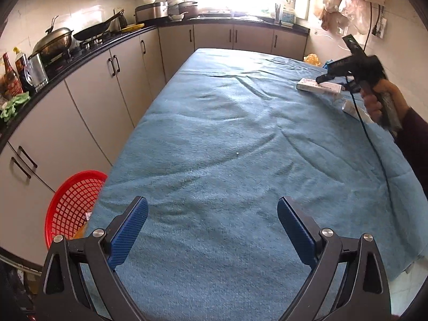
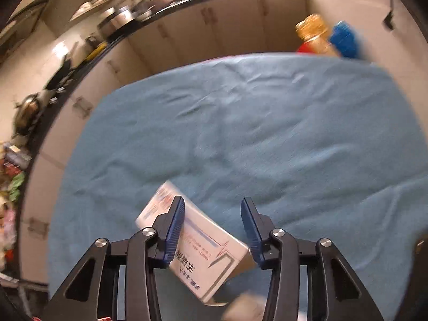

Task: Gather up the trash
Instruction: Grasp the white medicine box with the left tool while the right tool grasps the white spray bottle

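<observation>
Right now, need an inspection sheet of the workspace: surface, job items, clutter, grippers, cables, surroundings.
Surface: blue cloth covers the table, wrinkled.
Job's things: white carton lying flat; white tube beside it; red basket low off the table's left edge.
Clutter: yellow bag and blue item at the far right corner.
Grippers: left gripper open, empty; right gripper straddles the carton, pads not pressing.
Cables: black cable trails from the right gripper across the cloth.
Surroundings: kitchen counter with pans, bottles.

claws (image 1: 212,230): black frames, blue ribbed pads | silver screws | black cable | dark sleeve (image 1: 413,139)
</observation>
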The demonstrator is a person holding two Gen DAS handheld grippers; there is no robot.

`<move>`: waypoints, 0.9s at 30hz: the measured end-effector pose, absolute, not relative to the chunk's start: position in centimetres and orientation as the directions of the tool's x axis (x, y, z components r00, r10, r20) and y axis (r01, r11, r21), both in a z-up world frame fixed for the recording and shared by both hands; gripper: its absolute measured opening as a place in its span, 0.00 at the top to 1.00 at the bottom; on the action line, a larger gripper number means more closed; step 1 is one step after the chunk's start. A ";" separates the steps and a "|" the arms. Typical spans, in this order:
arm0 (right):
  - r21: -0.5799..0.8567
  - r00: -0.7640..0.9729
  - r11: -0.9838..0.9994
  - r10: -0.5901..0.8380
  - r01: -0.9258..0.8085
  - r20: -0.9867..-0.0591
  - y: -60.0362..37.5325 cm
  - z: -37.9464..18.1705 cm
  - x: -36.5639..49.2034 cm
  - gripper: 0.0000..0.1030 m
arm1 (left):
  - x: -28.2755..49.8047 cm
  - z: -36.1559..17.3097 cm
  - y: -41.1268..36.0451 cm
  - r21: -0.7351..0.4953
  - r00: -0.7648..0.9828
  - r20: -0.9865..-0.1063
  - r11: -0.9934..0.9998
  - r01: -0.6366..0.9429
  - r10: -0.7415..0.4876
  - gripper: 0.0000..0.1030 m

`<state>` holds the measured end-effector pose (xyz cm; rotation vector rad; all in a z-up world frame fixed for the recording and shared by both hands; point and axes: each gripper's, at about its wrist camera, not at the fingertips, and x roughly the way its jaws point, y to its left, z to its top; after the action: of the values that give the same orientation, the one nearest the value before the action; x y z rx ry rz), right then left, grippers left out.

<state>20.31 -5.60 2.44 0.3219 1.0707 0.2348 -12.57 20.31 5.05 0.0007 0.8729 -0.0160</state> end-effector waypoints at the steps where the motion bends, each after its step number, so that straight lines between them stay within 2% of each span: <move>1: 0.408 0.435 0.910 0.399 -0.077 -0.807 -4.7 2.4 19.3 0.54 | -12.3 5.0 20.5 -0.013 0.640 -0.768 1.000 0.013 -0.019 0.06; 4: 0.517 0.315 0.820 0.572 -0.247 -0.757 -1.3 2.7 14.9 0.53 | -11.7 5.1 20.4 -0.037 0.631 -0.775 0.999 0.016 -0.038 0.06; 6: 0.531 0.268 0.765 0.632 -0.365 -0.727 0.4 3.8 11.5 0.53 | -11.2 5.4 19.9 -0.052 0.629 -0.775 0.998 0.031 -0.060 0.06; 7: 0.503 0.294 0.767 0.626 -0.399 -0.722 0.4 4.6 9.9 0.51 | -11.0 5.6 19.6 -0.056 0.630 -0.774 0.998 0.038 -0.067 0.06; 9: 0.482 0.365 0.781 0.617 -0.398 -0.698 -1.1 5.7 7.4 0.40 | -10.7 6.3 18.6 -0.055 0.635 -0.768 0.997 0.061 -0.081 0.06; 11: 0.421 0.474 0.840 0.540 -0.342 -0.695 -3.1 6.3 5.7 0.29 | -10.0 6.8 17.1 -0.051 0.638 -0.763 0.994 0.093 -0.099 0.06; 13: 0.309 0.593 0.919 0.394 -0.245 -0.702 -5.7 6.1 4.0 0.26 | -9.1 6.9 15.9 -0.046 0.635 -0.764 0.991 0.123 -0.114 0.06; 18: 0.217 0.649 0.970 0.235 -0.109 -0.723 -9.5 3.8 3.8 0.26 | -5.2 6.9 13.0 -0.062 0.613 -0.778 0.988 0.143 -0.137 0.06; 23: 0.204 0.657 0.975 0.208 -0.084 -0.724 -10.7 3.2 6.1 0.26 | -0.5 6.7 10.6 -0.110 0.576 -0.799 0.984 0.140 -0.171 0.06; 27: 0.201 0.637 0.972 0.229 -0.117 -0.736 -10.3 2.6 7.6 0.26 | 2.7 5.1 8.4 -0.077 0.548 -0.825 0.988 0.132 -0.137 0.06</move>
<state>7.60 -10.29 2.62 0.1394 0.8588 0.1987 2.68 8.39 5.13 -0.0061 0.9784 -0.1593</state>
